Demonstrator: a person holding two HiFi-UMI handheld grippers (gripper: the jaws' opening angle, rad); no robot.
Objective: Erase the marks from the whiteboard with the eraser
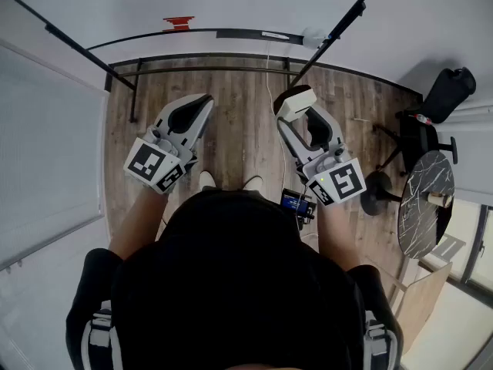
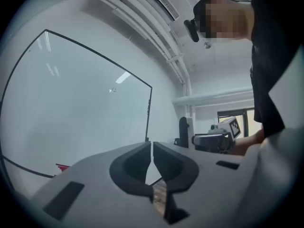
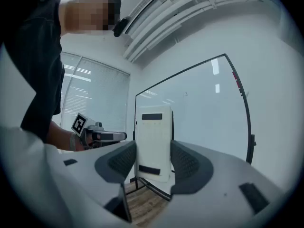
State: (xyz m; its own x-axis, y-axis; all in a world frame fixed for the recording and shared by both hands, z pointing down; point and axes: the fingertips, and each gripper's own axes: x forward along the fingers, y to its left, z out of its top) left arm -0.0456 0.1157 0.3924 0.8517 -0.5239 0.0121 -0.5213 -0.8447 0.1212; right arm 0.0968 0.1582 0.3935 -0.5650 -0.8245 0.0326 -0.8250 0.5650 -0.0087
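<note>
The whiteboard [image 1: 231, 2] stands in front of me in a black frame. It looks almost blank, with one faint small mark [image 2: 113, 90] that also shows as the mark [image 3: 185, 94] in the right gripper view. My right gripper [image 3: 153, 161] is shut on the white eraser [image 3: 154, 132], held upright and short of the whiteboard [image 3: 204, 113]. In the head view the eraser [image 1: 298, 99] sticks out of the right gripper [image 1: 291, 116]. My left gripper [image 1: 202, 105] is held level beside it, its jaws shut on nothing, as the left gripper [image 2: 151, 148] shows in its own view.
A small red object [image 1: 179, 23] sits at the board's lower edge. Black stand legs [image 1: 339, 25] slant across the wooden floor [image 1: 239, 114]. A round marble table [image 1: 425, 203] and a black chair [image 1: 422, 122] stand at the right. Window blinds [image 1: 46, 160] line the left.
</note>
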